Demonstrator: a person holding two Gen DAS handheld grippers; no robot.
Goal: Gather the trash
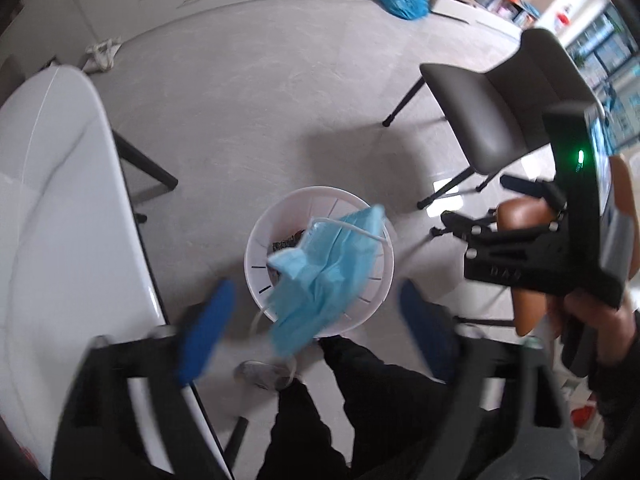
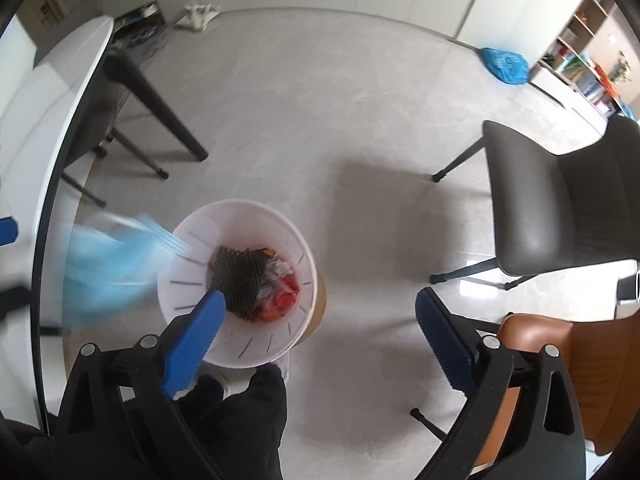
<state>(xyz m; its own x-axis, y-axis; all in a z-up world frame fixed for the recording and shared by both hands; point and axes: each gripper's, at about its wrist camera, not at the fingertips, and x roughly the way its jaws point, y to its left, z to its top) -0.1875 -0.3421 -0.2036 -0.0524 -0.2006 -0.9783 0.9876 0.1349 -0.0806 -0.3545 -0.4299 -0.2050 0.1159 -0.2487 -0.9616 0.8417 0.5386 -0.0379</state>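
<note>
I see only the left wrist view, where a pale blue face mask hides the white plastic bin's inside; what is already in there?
Observer: The right wrist view shows a dark bristly object and a crumpled red wrapper in the white plastic bin.
Operator: Thank you; is the right gripper carrying anything?
Observer: No, the right gripper has its jaws wide open with nothing between them.

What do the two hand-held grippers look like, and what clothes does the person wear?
Each hand-held gripper, left and right, has a black plastic frame with silver bolts and two blue ribbed finger pads. The right one's black body carries a green light. The person wears dark trousers.
</note>
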